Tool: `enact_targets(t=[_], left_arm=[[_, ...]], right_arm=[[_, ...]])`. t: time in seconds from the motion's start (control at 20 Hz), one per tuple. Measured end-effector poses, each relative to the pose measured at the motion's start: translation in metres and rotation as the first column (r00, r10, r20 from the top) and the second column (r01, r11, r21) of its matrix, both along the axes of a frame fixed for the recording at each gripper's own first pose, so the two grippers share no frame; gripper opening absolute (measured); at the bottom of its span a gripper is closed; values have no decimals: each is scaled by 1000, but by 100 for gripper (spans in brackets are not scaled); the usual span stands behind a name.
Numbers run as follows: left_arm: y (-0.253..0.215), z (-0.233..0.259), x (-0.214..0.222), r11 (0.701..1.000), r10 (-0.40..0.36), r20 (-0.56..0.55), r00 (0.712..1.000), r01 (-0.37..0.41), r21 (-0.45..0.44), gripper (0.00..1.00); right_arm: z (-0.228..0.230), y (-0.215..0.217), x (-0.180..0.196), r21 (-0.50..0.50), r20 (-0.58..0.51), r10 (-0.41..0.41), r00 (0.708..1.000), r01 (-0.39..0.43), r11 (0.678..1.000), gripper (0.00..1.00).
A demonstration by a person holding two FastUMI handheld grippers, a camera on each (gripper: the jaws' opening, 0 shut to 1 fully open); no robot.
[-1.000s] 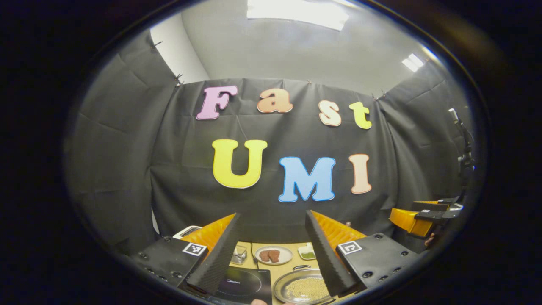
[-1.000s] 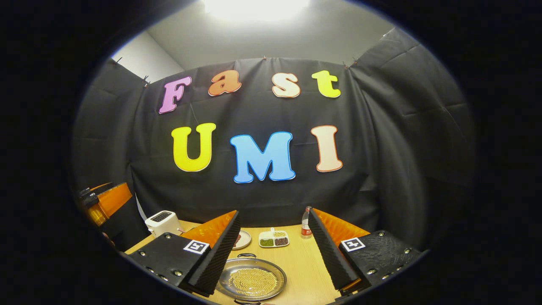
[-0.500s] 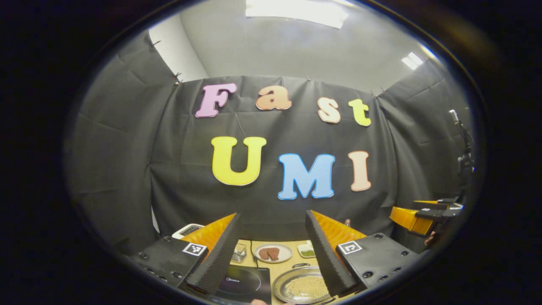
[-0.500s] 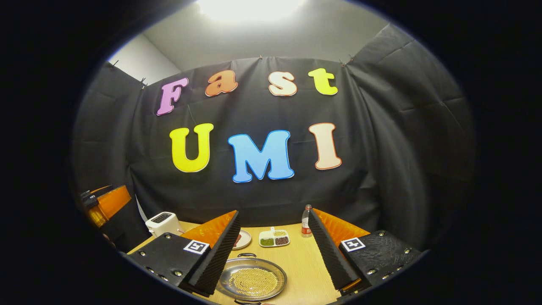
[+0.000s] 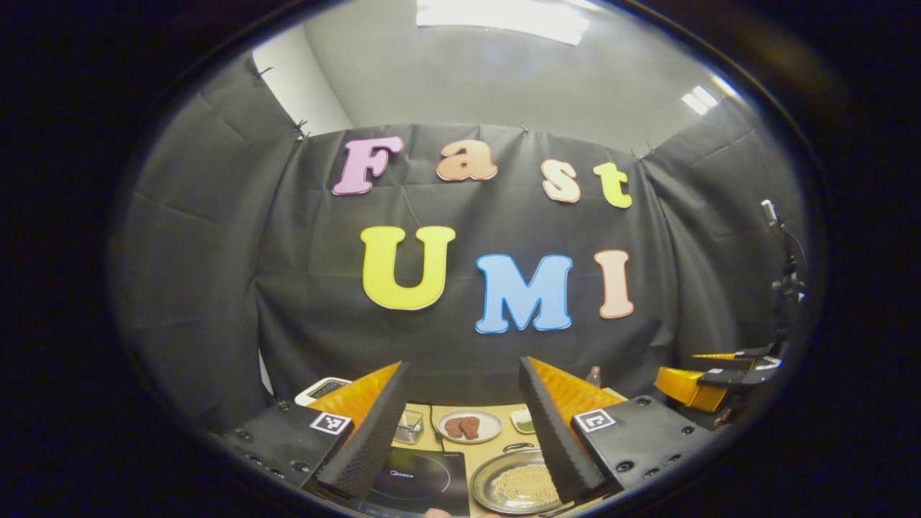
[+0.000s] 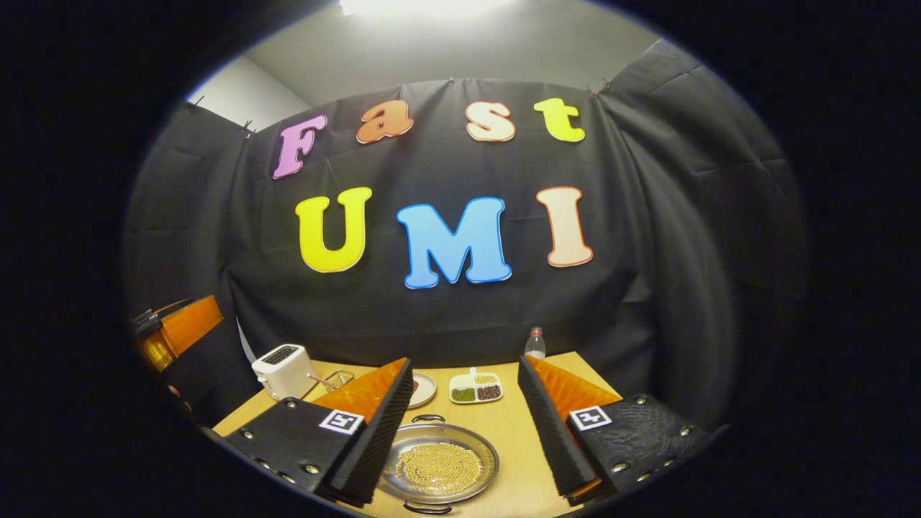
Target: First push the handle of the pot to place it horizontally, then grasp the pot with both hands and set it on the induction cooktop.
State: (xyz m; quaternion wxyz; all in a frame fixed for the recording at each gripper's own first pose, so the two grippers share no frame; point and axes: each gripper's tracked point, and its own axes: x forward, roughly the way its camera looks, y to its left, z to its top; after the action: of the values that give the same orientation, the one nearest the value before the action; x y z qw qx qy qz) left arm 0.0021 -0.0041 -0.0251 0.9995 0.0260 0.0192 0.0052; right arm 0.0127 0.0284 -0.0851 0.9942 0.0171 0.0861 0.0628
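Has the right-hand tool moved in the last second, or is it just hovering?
Yes. In the right gripper view the toaster and bottle sit higher and more table shows, so the right tool has tipped downward toward the pot.

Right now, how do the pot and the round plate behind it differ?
The pot is shiny metal with loop handles at its near and far rim; the plate is white and has none. The pot holds a bed of small yellowish beads; the plate carries two reddish-brown pieces. The pot looks wider and lies nearer the grippers, beside the induction cooktop. Both are round, shallow and rest flat on the wooden table.
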Motion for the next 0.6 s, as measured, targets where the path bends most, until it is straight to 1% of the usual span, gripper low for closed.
enact_targets(t=[0.05, 0.1, 0.15, 0.2, 0.3, 0.35, 0.4, 0.45, 0.5, 0.55, 0.6], left_arm=[[2, -3, 0, 1000, 4, -2, 1000, -4, 2, 97], [2, -8, 0, 1000, 2, -13, 1000, -2, 1, 97], [2, -16, -1, 1000, 2, -24, 1000, -2, 3, 97], [7, -20, -1, 1000, 10, -33, 999, -10, 5, 97], [11, -29, -2, 1000, 20, -49, 999, -20, 2, 97], [14, -32, -3, 1000, 26, -57, 998, -26, -1, 97], [16, -35, -4, 1000, 31, -65, 997, -31, -2, 97], [18, -36, -4, 999, 35, -71, 997, -35, -1, 97], [20, -36, -6, 999, 42, -71, 997, -42, 2, 97], [22, -36, -7, 999, 49, -70, 996, -49, 3, 96], [23, -37, -7, 999, 47, -74, 996, -47, 1, 98]], right_arm=[[-14, 2, 1, -2, -34, 0, 999, 0, 1000, 72], [-29, 8, 0, 9, -76, 29, 997, -28, 1000, 68], [-46, 21, -4, 15, -137, 75, 988, -73, 997, 59], [-63, 24, -8, 4, -191, 73, 979, -74, 997, 59], [-91, 25, -13, 33, -276, 102, 956, -96, 995, 24], [-108, 31, -12, 40, -317, 112, 942, -105, 994, 21], [-119, 25, -11, 28, -361, 83, 929, -78, 997, 22], [-134, 27, -17, 38, -408, 93, 908, -84, 996, 12], [-152, 31, -20, 55, -459, 111, 882, -96, 994, 10], [-174, 34, -18, 64, -503, 111, 857, -91, 994, 11], [-187, 35, -20, 80, -538, 122, 834, -93, 992, 8]])
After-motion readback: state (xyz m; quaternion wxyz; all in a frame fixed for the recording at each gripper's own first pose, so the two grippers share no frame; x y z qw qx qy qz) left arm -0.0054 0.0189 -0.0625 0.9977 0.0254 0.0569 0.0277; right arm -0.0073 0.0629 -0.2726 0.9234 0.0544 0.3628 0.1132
